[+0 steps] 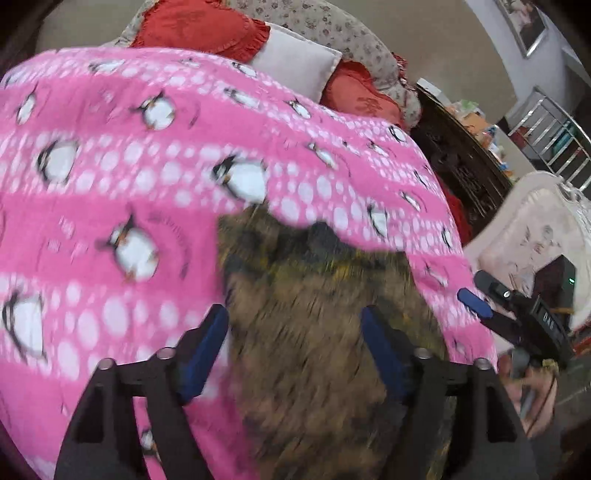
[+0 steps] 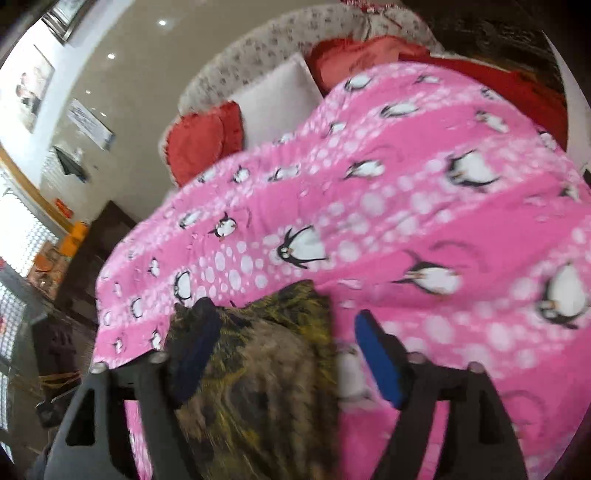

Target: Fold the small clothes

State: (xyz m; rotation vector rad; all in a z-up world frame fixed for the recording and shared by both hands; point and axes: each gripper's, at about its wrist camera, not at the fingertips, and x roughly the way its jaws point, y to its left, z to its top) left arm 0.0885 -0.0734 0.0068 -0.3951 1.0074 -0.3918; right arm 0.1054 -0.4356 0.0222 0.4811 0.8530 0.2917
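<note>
A small brown, yellow and black patterned garment (image 1: pixel 317 332) lies on a pink penguin-print blanket (image 1: pixel 110 192). My left gripper (image 1: pixel 295 325) is open above it, with blue pads on either side. In the right wrist view the garment (image 2: pixel 266 376) lies below my open right gripper (image 2: pixel 284 332), whose left finger is over the cloth's left edge. The right gripper (image 1: pixel 480 299) also shows in the left wrist view at the blanket's right edge. Both views are motion-blurred.
Red cushions (image 1: pixel 199 26) and a white pillow (image 1: pixel 295 62) lie at the head of the bed (image 2: pixel 266 40). Dark wooden furniture (image 1: pixel 458 162) stands to the right of the bed, a white chair (image 1: pixel 535 221) beside it. A dark cabinet (image 2: pixel 96 251) stands left of the bed.
</note>
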